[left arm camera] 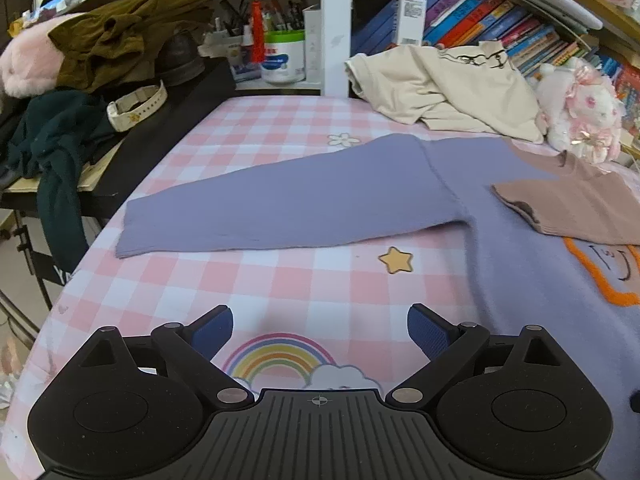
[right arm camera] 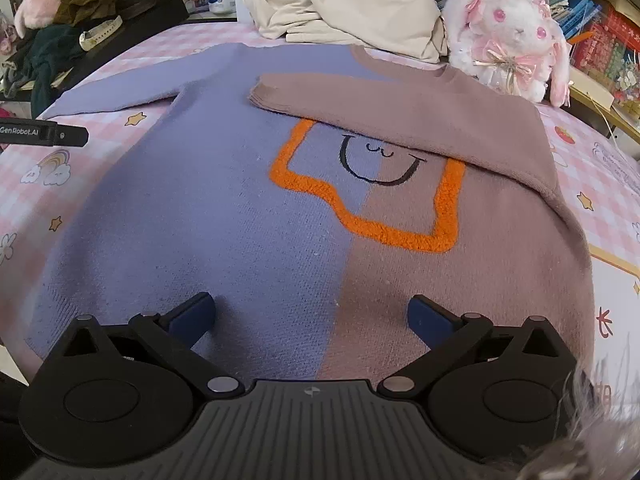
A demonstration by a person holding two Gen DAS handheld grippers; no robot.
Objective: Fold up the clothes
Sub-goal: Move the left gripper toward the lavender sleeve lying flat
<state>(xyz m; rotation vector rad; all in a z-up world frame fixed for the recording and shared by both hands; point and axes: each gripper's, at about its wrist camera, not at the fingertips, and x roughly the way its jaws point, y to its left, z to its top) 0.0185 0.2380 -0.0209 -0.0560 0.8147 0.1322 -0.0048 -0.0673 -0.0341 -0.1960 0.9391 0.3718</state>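
Directly under our right claw [right arm camera: 310,318], jaws spread wide and empty, lies the lilac-and-mauve knitted sweater [right arm camera: 240,216], flat on the pink checked sheet [right arm camera: 24,200], its mauve sleeve [right arm camera: 400,112] folded across ahead. Our left claw [left arm camera: 320,330], also spread and empty, hovers over bare sheet, the lilac sleeve [left arm camera: 280,200] stretched out ahead.

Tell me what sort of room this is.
Most likely a bedroom or child's room: a pink checked sheet printed with rainbows and stars, a white plush bunny with pink bows, and crowded shelves of colourful books behind.
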